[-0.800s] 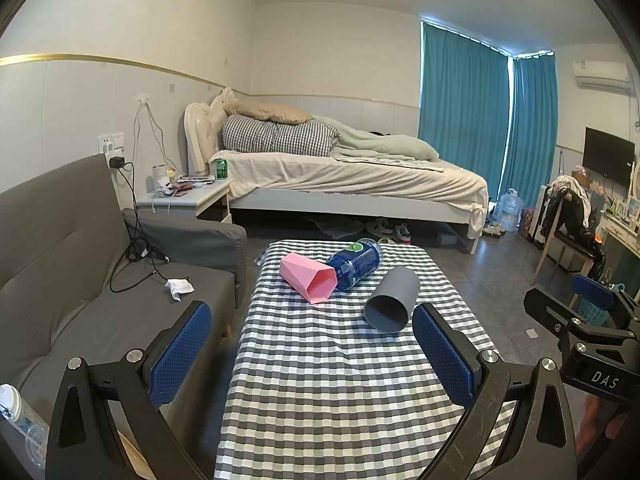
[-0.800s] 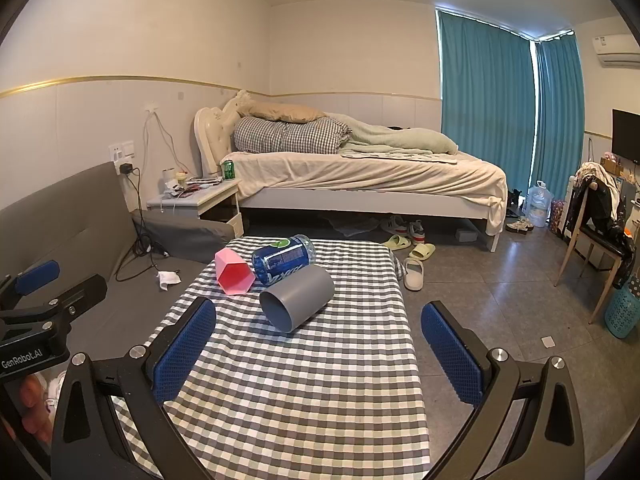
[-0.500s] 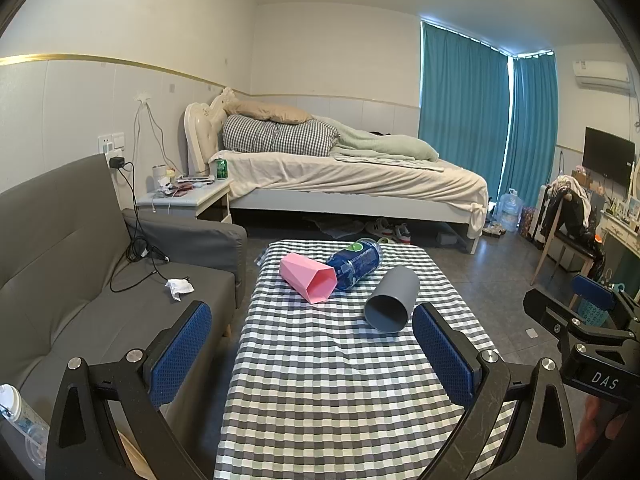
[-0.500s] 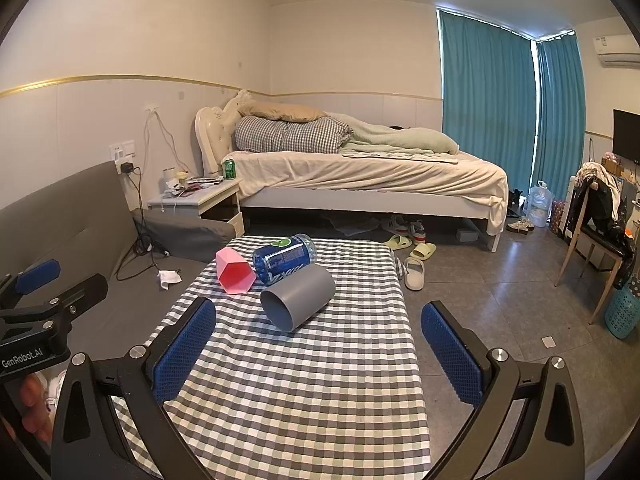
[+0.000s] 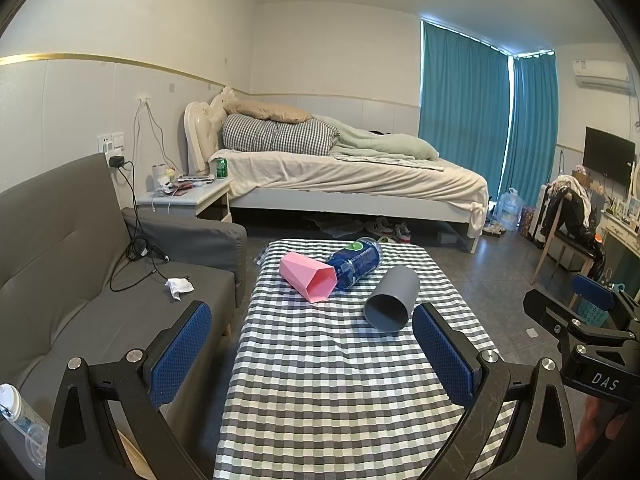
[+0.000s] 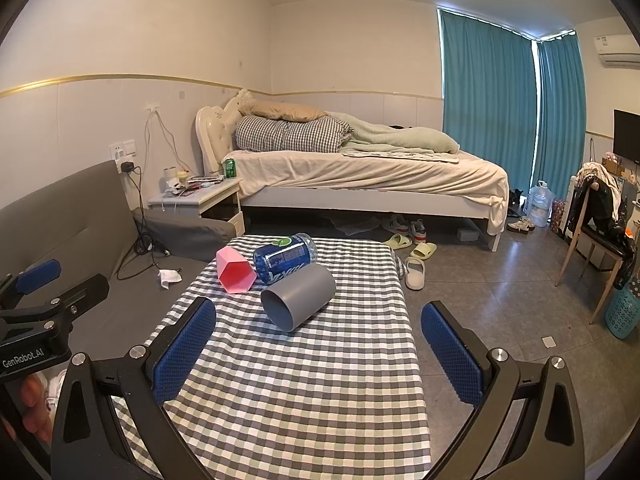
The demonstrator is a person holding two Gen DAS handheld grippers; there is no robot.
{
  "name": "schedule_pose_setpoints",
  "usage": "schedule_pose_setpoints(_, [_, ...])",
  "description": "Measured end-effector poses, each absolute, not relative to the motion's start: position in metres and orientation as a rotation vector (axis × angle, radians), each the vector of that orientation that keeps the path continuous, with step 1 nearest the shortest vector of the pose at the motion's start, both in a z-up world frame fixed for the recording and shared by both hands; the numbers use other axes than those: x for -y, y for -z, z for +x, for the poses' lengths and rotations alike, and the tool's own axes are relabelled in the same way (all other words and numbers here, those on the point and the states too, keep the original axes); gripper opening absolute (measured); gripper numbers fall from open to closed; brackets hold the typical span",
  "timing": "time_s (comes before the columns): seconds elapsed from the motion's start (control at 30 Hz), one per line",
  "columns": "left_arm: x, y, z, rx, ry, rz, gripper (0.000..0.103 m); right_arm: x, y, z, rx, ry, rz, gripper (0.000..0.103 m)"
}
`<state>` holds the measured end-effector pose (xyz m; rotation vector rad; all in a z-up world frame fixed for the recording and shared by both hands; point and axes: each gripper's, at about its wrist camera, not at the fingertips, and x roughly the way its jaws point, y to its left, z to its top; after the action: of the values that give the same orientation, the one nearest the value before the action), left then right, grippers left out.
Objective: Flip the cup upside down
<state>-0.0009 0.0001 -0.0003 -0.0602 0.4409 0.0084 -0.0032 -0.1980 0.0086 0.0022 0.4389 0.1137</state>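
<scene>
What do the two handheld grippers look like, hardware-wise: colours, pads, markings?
Both match: the left gripper and right gripper have matte black angular frames with triangular cut-outs, silver screws at the pivots, and blue pads with a fine dotted grip texture. White lettering: "GenRobot.AI" on the left body seen from the right camera, "DAS" on the right body seen from the left camera. No cables visible.

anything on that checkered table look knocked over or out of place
Yes. All three things on the table lie on their sides: the grey cup with its mouth toward the camera, the pink cup, and the blue bottle lying between them. Nothing looks spilled.
</scene>
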Motion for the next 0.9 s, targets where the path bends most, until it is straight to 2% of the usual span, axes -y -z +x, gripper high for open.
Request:
schedule_pose_setpoints(0.6, [-0.026,0.006,0.023,-0.515,-0.05,-0.078,0.103,0.185,0.006,0.015,-0.522,-0.151,-0.007,0.103])
schedule_pose_setpoints(0.9, [-0.069,0.015,0.077,-0.579,-0.157,-0.052,0.103,0.152,0.005,0.079,-0.578,-0.306,-0.033,0.103])
